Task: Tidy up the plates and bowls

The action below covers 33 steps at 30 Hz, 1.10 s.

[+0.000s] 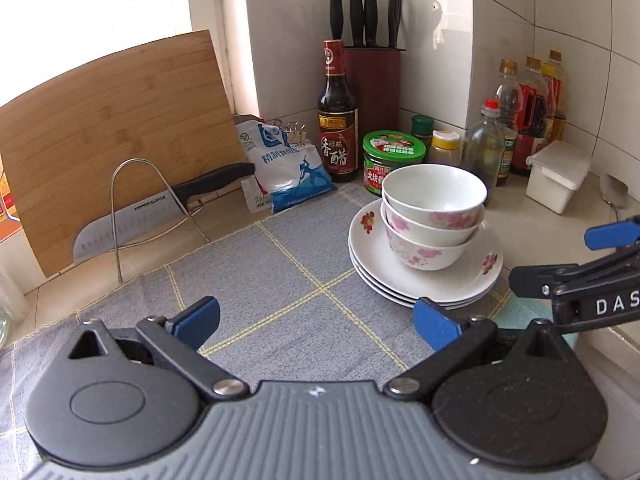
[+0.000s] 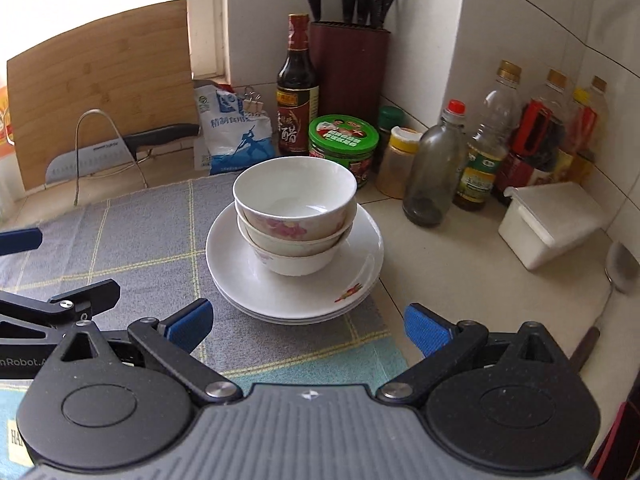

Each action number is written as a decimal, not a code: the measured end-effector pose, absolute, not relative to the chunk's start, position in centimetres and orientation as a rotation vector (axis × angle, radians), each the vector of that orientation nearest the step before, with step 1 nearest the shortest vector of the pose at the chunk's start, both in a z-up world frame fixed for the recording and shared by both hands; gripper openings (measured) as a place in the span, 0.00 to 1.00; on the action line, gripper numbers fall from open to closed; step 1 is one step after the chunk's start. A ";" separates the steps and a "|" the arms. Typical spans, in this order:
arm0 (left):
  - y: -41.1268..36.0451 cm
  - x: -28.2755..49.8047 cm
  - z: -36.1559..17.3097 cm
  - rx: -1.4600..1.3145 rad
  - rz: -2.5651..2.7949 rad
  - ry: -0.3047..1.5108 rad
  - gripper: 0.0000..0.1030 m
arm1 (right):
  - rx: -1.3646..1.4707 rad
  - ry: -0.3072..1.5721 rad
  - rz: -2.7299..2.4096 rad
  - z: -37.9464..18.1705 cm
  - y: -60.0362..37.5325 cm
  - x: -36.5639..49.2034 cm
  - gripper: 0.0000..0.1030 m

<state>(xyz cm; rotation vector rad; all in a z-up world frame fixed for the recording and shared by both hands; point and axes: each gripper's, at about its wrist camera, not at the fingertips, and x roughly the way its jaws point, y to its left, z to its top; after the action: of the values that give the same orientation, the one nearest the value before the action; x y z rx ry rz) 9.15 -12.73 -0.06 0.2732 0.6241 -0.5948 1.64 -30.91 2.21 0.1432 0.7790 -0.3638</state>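
Three white bowls with pink flowers [image 1: 434,196] [image 2: 296,188] are nested on a stack of white plates [image 1: 460,292] [image 2: 320,304]. The stack stands at the right edge of a grey checked cloth [image 1: 280,280] [image 2: 140,232]. My left gripper [image 1: 318,322] is open and empty, above the cloth and down-left of the stack. My right gripper [image 2: 308,328] is also open and empty, just in front of the plates. Each gripper shows in the other's view: the right gripper [image 1: 560,258] to the right of the plates, the left gripper [image 2: 76,264] to their left. Neither touches the dishes.
A bamboo cutting board [image 1: 116,140] and a knife [image 1: 160,216] on a wire rack stand at the back left. Behind the stack are a salt bag [image 1: 284,168], a vinegar bottle [image 1: 337,120], a knife block [image 1: 376,88] and a green jar [image 1: 392,156]. Bottles [image 2: 488,148], a white box [image 2: 552,224] and a spoon [image 2: 620,268] crowd the right.
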 end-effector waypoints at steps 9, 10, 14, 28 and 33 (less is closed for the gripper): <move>-11.3 7.7 2.4 0.258 -0.611 0.611 0.99 | 0.146 0.716 -0.438 4.5 -29.0 -0.5 1.00; -11.3 7.7 2.5 0.254 -0.613 0.613 0.99 | 0.147 0.708 -0.440 4.7 -28.9 -0.7 1.00; -11.3 7.6 2.9 0.242 -0.608 0.607 0.99 | 0.145 0.689 -0.451 5.1 -28.5 -1.0 1.00; -11.8 7.9 3.1 0.225 -0.607 0.617 0.99 | 0.168 0.684 -0.457 5.2 -29.1 -1.0 1.00; -11.7 8.1 3.1 0.220 -0.601 0.619 0.99 | 0.163 0.688 -0.451 5.2 -29.1 -0.7 1.00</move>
<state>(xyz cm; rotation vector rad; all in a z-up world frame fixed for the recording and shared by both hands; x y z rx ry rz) 8.06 -11.74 3.14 0.2203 0.6189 -0.6009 -0.73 -29.09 5.25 0.1633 0.6875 -0.4513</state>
